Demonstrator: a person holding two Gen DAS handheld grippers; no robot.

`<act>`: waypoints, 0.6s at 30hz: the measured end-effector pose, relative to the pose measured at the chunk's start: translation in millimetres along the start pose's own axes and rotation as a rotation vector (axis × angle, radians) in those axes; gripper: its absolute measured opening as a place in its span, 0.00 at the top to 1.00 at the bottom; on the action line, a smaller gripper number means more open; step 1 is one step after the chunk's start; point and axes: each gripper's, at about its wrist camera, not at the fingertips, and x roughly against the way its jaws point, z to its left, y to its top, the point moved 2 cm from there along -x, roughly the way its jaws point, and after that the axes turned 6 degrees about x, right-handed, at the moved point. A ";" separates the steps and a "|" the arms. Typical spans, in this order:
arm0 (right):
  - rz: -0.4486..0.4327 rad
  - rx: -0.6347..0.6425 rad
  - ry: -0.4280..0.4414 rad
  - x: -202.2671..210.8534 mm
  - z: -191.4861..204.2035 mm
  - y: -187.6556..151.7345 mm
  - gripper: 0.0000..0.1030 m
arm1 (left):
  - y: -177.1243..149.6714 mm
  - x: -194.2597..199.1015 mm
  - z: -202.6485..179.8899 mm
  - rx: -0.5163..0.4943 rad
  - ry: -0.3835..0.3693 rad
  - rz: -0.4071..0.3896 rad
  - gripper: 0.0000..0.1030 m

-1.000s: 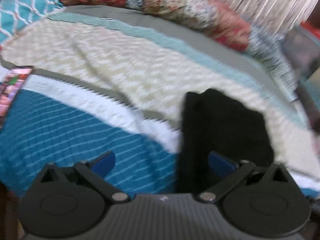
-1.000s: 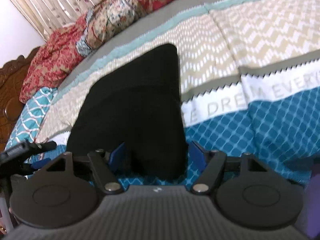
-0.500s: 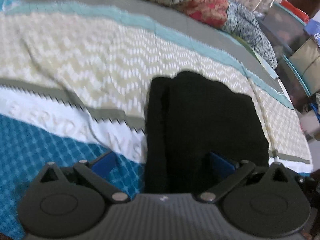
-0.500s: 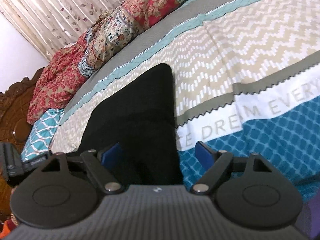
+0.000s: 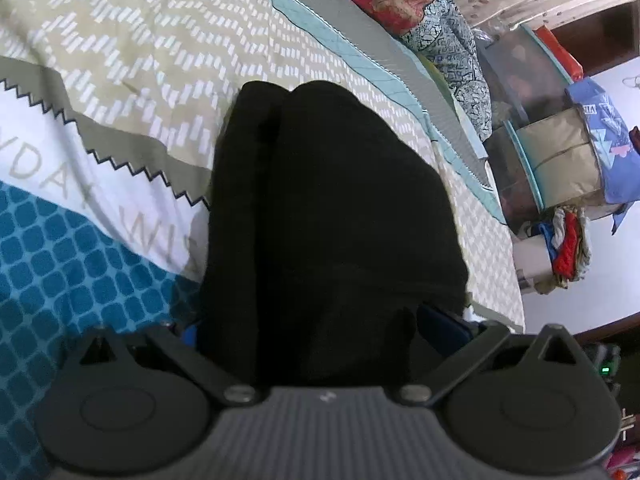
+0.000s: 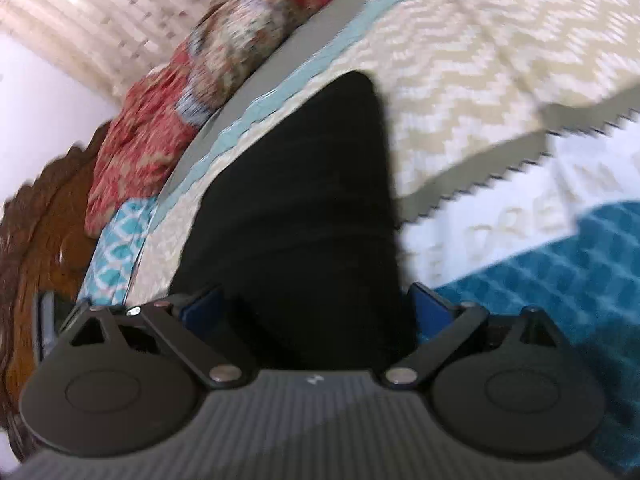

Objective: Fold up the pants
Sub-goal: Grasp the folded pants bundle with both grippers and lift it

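Black pants (image 5: 332, 216) on bedspread (image 5: 132, 52), folded stack, near end between both tongs. My left tongs (image 5: 320, 332) and right tongs (image 6: 316, 304) spread, gripping nothing. Risk: closing shallow catches top layer only; stack slides apart.

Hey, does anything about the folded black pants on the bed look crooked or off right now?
Slightly: on the black pants, an under layer sticks out along the left edge, so the layers aren't flush. Nothing looks damaged.
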 end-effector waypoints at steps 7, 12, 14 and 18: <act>-0.002 -0.054 0.064 -10.2 -13.9 6.5 0.04 | -1.4 8.9 9.2 -0.013 -0.030 -0.023 0.09; -0.007 -0.076 0.080 -13.0 -17.1 9.2 0.04 | 1.9 9.0 12.8 0.015 -0.028 -0.043 0.31; 0.032 -0.010 0.067 -16.9 -5.9 9.8 0.26 | 3.2 5.3 10.6 0.022 -0.030 -0.042 0.47; 0.044 0.036 0.074 -14.0 7.4 8.4 0.49 | 2.7 15.1 7.8 0.043 -0.049 -0.061 0.67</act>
